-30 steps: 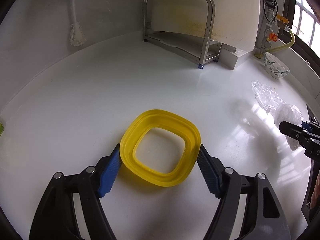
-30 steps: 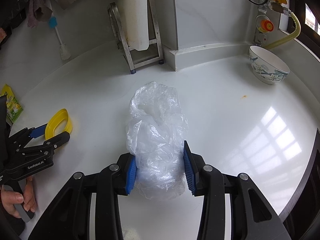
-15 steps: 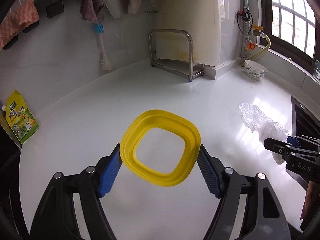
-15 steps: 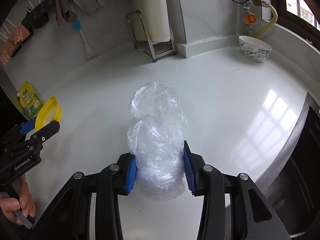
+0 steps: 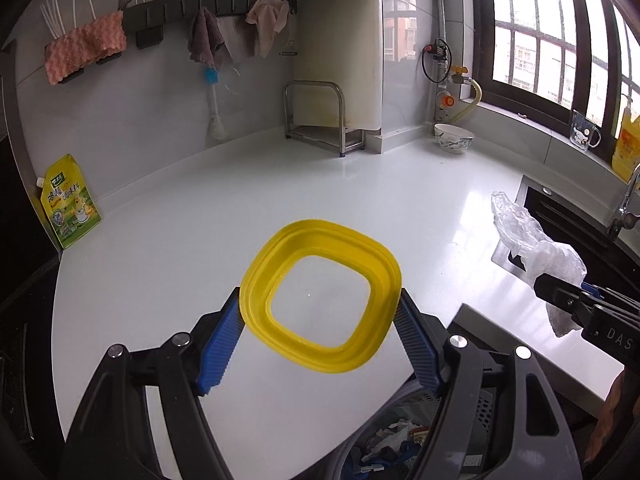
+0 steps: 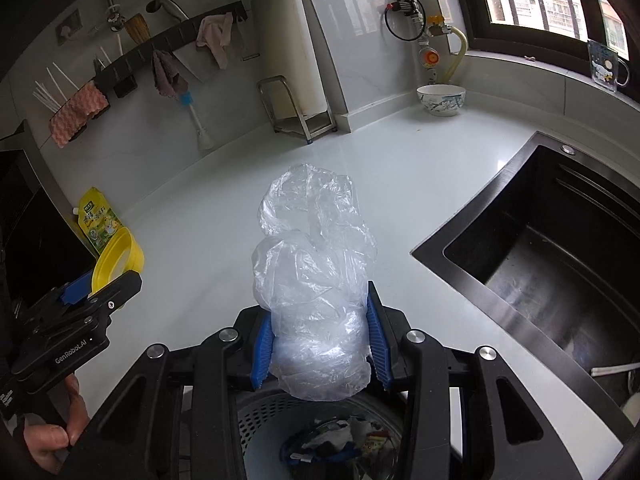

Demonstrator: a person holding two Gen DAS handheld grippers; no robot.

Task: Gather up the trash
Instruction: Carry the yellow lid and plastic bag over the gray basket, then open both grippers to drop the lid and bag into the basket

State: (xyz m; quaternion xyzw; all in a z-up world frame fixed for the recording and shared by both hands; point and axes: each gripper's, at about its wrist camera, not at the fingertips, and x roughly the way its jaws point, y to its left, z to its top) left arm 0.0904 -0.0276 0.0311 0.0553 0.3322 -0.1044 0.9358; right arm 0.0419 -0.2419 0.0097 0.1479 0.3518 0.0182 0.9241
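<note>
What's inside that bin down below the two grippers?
The perforated bin already holds crumpled paper scraps, wrappers and something blue. The clear plastic bag and the gripper arms cover most of its opening, so what lies deeper cannot be seen.

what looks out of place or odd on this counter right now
Nothing spilled or damaged. One small orange-brown speck sits on the white countertop near the floral ceramic bowl; too small to identify.
</note>
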